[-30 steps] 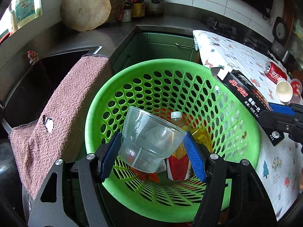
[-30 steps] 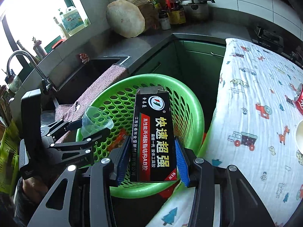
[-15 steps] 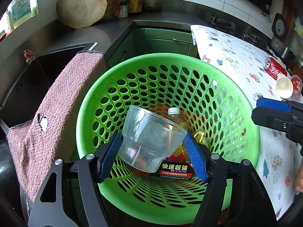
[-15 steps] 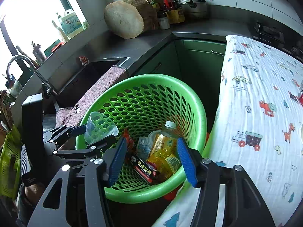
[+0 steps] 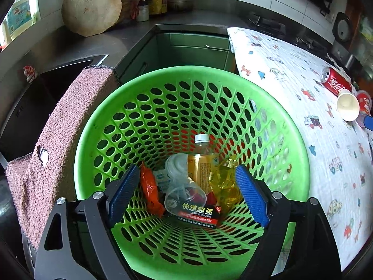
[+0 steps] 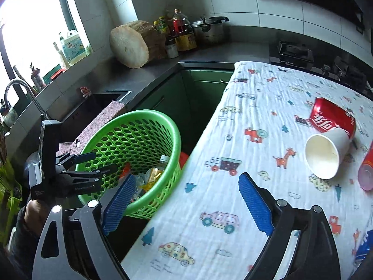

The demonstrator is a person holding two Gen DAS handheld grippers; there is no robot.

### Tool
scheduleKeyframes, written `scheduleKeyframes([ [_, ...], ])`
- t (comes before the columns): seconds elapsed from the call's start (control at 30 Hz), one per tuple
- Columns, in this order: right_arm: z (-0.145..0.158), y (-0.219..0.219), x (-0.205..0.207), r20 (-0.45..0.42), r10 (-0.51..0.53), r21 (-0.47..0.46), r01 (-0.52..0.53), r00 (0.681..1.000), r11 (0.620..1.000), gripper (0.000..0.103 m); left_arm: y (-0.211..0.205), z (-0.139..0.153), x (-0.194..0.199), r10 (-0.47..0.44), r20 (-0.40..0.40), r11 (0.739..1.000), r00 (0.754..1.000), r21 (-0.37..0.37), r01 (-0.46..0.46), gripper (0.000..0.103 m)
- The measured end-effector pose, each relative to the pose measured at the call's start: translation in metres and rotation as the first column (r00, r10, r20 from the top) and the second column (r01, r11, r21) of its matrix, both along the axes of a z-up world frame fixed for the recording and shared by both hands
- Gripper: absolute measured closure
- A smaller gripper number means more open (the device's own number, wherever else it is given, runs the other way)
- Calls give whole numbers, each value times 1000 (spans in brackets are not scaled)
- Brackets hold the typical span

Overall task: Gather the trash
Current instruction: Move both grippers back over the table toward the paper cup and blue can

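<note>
My left gripper [image 5: 186, 170] hangs over the green basket [image 5: 186, 72], jaws opening, with nothing between the pads. In the basket lie a clear plastic cup [image 5: 184, 198], a black glue box [image 5: 198, 214], a bottle [image 5: 202, 161], an orange wrapper [image 5: 150, 191] and a yellow bag [image 5: 223, 184]. My right gripper [image 6: 187, 178] hovers over the near edge of the table, jaws opening and empty. Ahead of it to the right lie a tipped white paper cup [image 6: 326, 154], a red can [image 6: 331, 119] and a pink-red cup [image 6: 367, 170]. The left gripper [image 6: 93, 163] shows at the basket rim [image 6: 139, 113].
A cartoon-print cloth covers the table [image 6: 256, 121]. A pink towel [image 5: 65, 128] drapes the edge of the sink [image 5: 35, 98] left of the basket. A wooden chopping block [image 5: 92, 7], bottles and a pot stand on the back counter. A stove [image 6: 293, 51] lies beyond the table.
The left gripper opened and the clear cup dropped into the basket. The right gripper let the black box fall in, opened wide and swung right over the table.
</note>
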State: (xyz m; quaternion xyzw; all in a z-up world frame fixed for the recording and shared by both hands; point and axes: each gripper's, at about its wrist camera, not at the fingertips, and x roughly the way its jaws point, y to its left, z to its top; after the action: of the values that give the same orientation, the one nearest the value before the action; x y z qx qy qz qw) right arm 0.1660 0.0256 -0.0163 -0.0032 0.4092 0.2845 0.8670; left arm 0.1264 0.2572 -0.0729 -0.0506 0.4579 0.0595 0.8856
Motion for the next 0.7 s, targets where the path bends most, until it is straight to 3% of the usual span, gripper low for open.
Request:
scheduleKeyframes([
  [0.33,1,-103,-17,32,-175,-51,177,984,983,13,-45,25,13,-76,49,997,996,1,76,11],
  [0.7,0,-222,-25,63,-416,-108,420,907,901,12,-140,56,45,-269,90,963,959,35,267,9],
])
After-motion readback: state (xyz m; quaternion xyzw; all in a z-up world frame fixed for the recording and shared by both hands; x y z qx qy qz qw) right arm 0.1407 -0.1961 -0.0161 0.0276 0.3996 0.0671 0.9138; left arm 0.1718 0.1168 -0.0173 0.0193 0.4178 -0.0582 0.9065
